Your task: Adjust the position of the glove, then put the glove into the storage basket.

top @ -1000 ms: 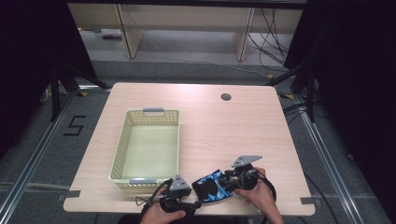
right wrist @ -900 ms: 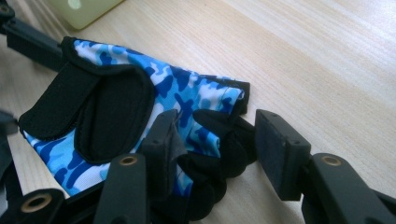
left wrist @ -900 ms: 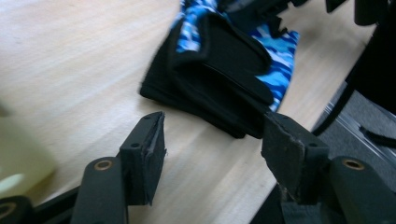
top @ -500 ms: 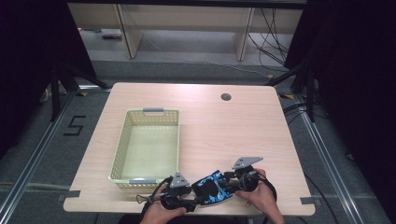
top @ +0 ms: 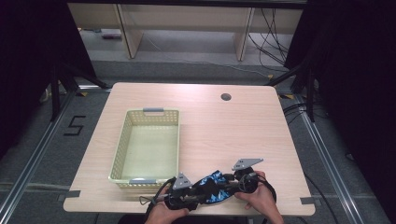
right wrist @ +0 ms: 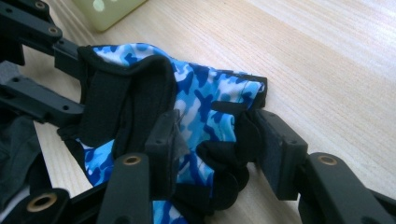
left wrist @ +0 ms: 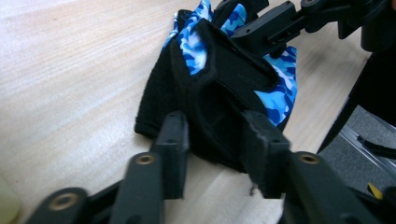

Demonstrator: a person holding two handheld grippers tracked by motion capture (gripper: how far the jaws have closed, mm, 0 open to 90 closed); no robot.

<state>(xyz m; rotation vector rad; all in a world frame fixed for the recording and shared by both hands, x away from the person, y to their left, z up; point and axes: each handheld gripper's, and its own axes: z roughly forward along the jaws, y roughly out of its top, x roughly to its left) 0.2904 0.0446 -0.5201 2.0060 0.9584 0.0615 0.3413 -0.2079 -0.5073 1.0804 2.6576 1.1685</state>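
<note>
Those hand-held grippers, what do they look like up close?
Each is black: the left gripper and right gripper have two flat-padded jaws on linked arms with brass-coloured pivot pins. A grey three-cornered plate tops each, and black cables trail off. The hands are bare.

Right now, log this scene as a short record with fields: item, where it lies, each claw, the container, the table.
item: blue camouflage glove with black palm and cuff
place: near edge of the wooden table, right of the basket, outside it
left claw: jaws have just been closing around the glove's black cuff end
right claw: jaws clamped on the glove's other end, camouflage fabric bunched between them
container: pale yellow perforated basket with grey handles, nothing inside
table detail: round cable hole near the far edge
</note>
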